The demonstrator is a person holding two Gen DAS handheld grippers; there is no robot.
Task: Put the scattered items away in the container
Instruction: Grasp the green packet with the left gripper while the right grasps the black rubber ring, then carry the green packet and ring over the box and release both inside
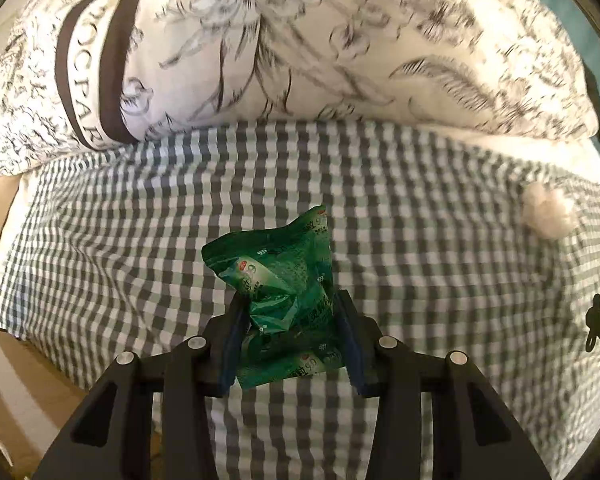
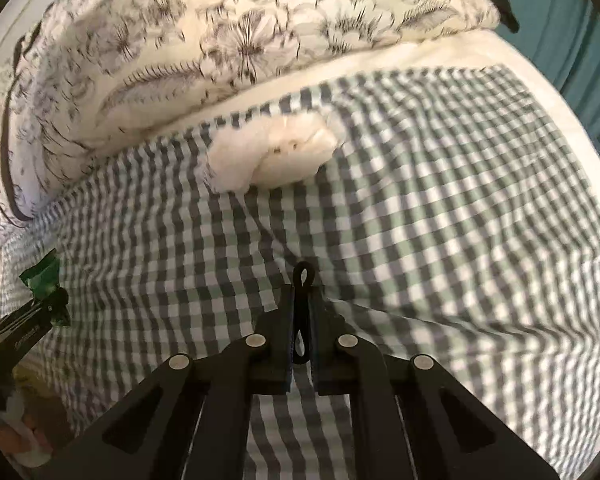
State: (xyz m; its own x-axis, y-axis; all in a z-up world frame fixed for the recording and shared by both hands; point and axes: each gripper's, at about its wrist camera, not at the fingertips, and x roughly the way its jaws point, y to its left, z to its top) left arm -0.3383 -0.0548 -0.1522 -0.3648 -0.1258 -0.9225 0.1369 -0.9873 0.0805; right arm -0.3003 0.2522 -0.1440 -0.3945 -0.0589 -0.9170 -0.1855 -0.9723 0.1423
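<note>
In my left wrist view the left gripper [image 1: 290, 316] sits at lower centre with its fingers [image 1: 234, 344] clamped on a crumpled green packet [image 1: 276, 276]; the packet sticks up past the fingertips toward the middle of the frame, held over the checked sheet [image 1: 420, 240] of the bed; a floral pillow [image 1: 300, 48] fills the top of the frame, lying along the far edge of the checked sheet; a white fluffy wad [image 1: 548, 214] lies on the sheet at the right edge, well apart from the packet; at the far right I see the tip of the other gripper with a small black clip [image 1: 594, 320] in it; a brown cardboard surface [image 1: 16, 384] shows at lower left beside the bed; in my right wrist view the right gripper [image 2: 302, 304] is at lower centre, its fingers [image 2: 280, 344] drawn together and pinching that thin black clip, whose loop pokes out above the tips; the white wad lies above centre, just beside the pillow's lower edge; the left gripper and its green packet show at the left edge; I see no container that I can tell as such in either view
</note>
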